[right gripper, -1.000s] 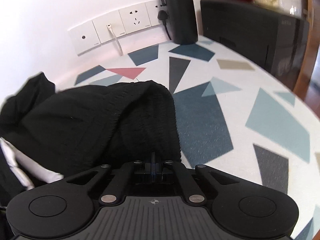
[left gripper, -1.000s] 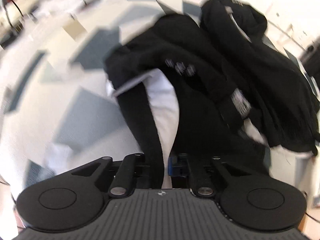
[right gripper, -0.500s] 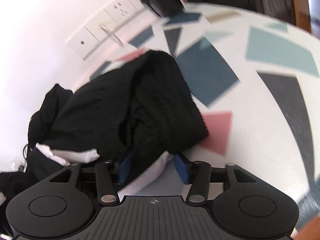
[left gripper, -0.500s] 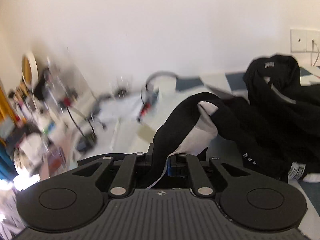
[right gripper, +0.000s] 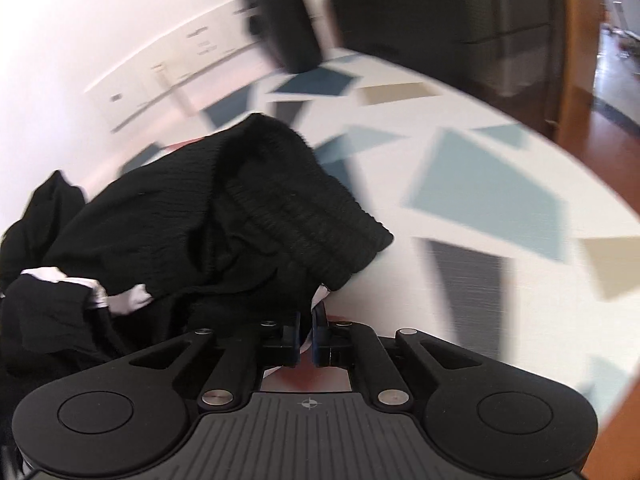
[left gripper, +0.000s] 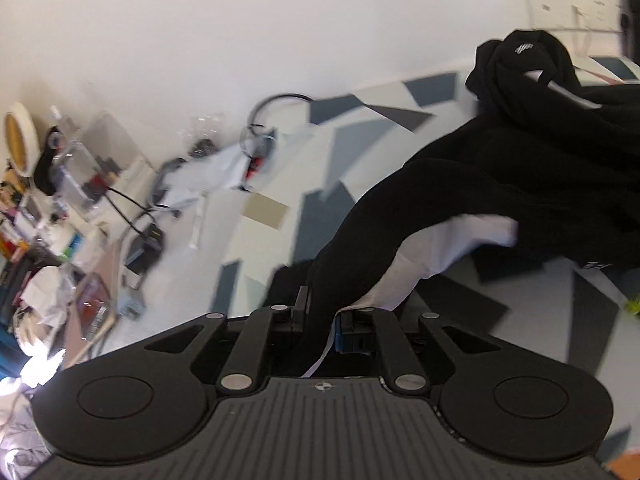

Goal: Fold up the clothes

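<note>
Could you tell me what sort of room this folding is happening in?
Probably a lived-in workroom or lab rather than a laundry: wall sockets above a patterned table, cluttered cables and boxes alongside, and a dark cabinet.

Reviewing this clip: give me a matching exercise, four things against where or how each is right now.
Things:
1. left claw
2. right claw
3. ribbed waistband
4. cable loop

States:
A. lying by the wall, far side of the table
B. shut on a black and white edge of the garment
C. humped above the patterned table
D. shut on cloth under the waistband

Pairs: 1-B, 2-D, 3-C, 4-A
</note>
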`<state>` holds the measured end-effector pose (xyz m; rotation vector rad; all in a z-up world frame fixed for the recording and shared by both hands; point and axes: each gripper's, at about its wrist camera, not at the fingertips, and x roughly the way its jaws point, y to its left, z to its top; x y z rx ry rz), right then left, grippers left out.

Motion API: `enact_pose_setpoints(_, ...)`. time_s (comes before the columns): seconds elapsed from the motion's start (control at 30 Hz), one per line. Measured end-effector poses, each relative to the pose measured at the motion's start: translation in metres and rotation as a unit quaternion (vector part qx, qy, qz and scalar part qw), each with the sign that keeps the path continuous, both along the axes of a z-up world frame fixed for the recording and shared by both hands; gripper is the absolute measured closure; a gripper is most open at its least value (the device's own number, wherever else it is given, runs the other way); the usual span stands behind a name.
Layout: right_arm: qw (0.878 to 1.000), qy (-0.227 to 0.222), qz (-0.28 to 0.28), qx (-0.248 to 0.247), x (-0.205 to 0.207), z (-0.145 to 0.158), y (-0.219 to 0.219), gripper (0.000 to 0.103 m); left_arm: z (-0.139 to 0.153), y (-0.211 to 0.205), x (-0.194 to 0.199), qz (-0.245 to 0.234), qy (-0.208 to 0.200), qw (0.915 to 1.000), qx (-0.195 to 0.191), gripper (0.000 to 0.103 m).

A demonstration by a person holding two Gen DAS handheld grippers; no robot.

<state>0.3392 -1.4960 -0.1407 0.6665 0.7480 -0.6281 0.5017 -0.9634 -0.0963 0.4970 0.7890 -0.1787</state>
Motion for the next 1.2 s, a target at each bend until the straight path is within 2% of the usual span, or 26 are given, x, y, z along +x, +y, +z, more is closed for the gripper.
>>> enact_pose_setpoints(0.1,0.998,0.028,-0.043,-0.029,-0.035,0.005,-0.012,0.099,-0.015,-0.007,-0.009,-0.036,0.033,0.9988,0.010,0.092)
enact_pose_setpoints(0.2,0.994,0.053,-0.088,-0.044,-0.065,0.003,-0.033,0.099,-0.030,-0.020,-0.011,-0.087,0.078,0.9928,0.026,0.091)
enact_pose_setpoints(0.27,0.991,0.064,-0.106,-0.047,-0.075,0.001,-0.051,0.098,-0.036,-0.030,-0.008,-0.114,0.106,0.9869,0.042,0.085)
enact_pose_setpoints(0.3,0.991,0.075,-0.099,-0.050,-0.074,0.000,-0.057,0.098,-0.037,-0.033,-0.005,-0.122,0.114,0.9848,0.050,0.077)
enact_pose_setpoints(0.33,0.991,0.086,-0.089,-0.054,-0.072,0.001,-0.061,0.095,-0.037,-0.034,-0.003,-0.126,0.117,0.9836,0.053,0.067)
enact_pose_setpoints(0.37,0.990,0.098,-0.080,-0.057,-0.069,0.002,-0.064,0.087,-0.034,-0.034,0.000,-0.126,0.116,0.9839,0.051,0.062)
enact_pose_setpoints(0.43,0.988,0.119,-0.073,-0.066,-0.066,0.008,-0.063,0.071,-0.024,-0.027,0.007,-0.109,0.115,0.9868,0.033,0.043)
enact_pose_setpoints(0.5,0.988,0.115,-0.071,-0.077,-0.068,0.018,-0.058,0.068,-0.010,-0.014,0.015,-0.087,0.122,0.9888,-0.004,0.038)
enact_pose_setpoints(0.57,0.988,0.111,-0.068,-0.088,-0.071,0.027,-0.053,0.056,0.005,0.000,0.022,-0.070,0.138,0.9866,-0.050,0.032)
enact_pose_setpoints(0.6,0.987,0.109,-0.067,-0.093,-0.072,0.031,-0.051,0.052,0.011,0.005,0.025,-0.070,0.146,0.9848,-0.062,0.028)
enact_pose_setpoints(0.7,0.985,0.113,-0.063,-0.116,-0.073,0.044,-0.047,0.050,0.029,0.006,0.030,-0.081,0.120,0.9875,-0.063,0.026)
enact_pose_setpoints(0.8,0.985,0.106,-0.049,-0.129,-0.066,0.058,-0.051,0.050,0.044,-0.002,0.035,-0.093,0.092,0.9868,-0.095,0.025)
enact_pose_setpoints(0.9,0.988,0.055,0.006,-0.147,-0.055,0.078,-0.039,0.047,0.049,-0.009,0.042,-0.090,0.084,0.9856,-0.116,0.025)
enact_pose_setpoints(0.97,0.981,0.046,0.064,-0.179,-0.039,0.082,-0.021,0.030,0.050,-0.010,0.049,-0.083,0.084,0.9852,-0.125,0.025)
enact_pose_setpoints(1.03,0.967,0.047,0.125,-0.218,-0.022,0.081,0.001,0.029,0.056,-0.006,0.051,-0.083,0.095,0.9810,-0.147,0.025)
enact_pose_setpoints(1.13,0.955,0.033,0.210,-0.208,-0.003,0.072,0.029,0.029,0.068,0.001,0.047,-0.103,0.112,0.9695,-0.193,0.020)
enact_pose_setpoints(1.2,0.948,0.027,0.244,-0.203,0.005,0.065,0.043,0.028,0.074,0.001,0.043,-0.114,0.119,0.9613,-0.221,0.015)
